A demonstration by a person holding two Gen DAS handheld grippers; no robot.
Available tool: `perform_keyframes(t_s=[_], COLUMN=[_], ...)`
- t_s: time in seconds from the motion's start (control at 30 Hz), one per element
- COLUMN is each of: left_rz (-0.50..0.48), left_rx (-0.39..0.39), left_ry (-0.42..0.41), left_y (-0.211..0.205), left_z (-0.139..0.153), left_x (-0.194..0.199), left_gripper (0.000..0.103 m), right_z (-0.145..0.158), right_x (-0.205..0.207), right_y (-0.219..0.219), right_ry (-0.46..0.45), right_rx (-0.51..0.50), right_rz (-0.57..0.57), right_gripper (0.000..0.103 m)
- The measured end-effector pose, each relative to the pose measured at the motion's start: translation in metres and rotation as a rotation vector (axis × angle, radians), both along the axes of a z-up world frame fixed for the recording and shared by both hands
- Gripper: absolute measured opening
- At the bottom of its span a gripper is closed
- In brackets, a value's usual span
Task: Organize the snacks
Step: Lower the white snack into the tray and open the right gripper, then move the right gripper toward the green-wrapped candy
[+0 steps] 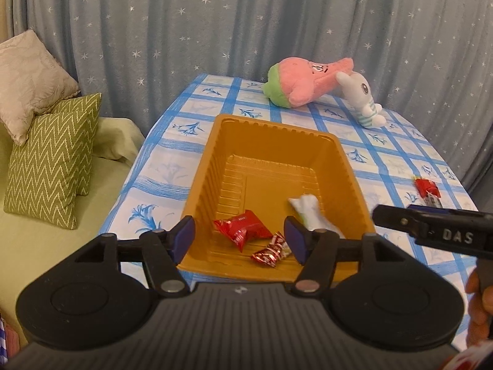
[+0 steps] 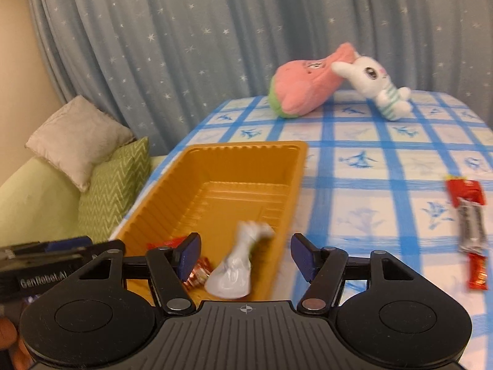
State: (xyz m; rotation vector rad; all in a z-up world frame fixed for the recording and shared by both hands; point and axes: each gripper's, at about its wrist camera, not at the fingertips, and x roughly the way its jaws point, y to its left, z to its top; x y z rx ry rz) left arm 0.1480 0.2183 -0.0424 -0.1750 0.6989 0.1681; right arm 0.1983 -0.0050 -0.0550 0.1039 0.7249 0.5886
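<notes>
Both grippers, L (image 1: 239,239) & R (image 2: 245,257), open over orange tray (image 1: 277,135) w/ snacks.

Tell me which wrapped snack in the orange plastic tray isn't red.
The white twisted-wrapper snack, by the orange tray's right wall; the other two wrappers are shiny red.

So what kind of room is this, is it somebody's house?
Probably a living room at home. There is a sofa with cushions, a star-patterned curtain behind, and plush toys on a table with a blue checked tablecloth.
</notes>
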Motion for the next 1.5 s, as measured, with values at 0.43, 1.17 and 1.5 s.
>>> perform_keyframes(t_s=[0.43,1.17,1.5], left_rz=[-0.068,-0.23,-0.282], left_rx=[-0.026,-0.024,-0.015], left_ry=[-0.008,-0.036,-0.029], left_y=[-0.057,-0.161,-0.196], left_z=[0.02,0.047,0.046], left_x=[-0.035,-0.059,-0.046], left_gripper=[0.073,0.089,0.09], right_z=[0.01,0.039,0.036], right_x=[-0.051,-0.101,-0.102], right_y=[-0.073,-0.18,-0.228], right_ry=[0.033,0.047,0.066], right_rx=[-0.067,-0.087,-0.078], right_rz=[-0.139,-0.317,-0.427], right_gripper=[0.065,0.077,0.082])
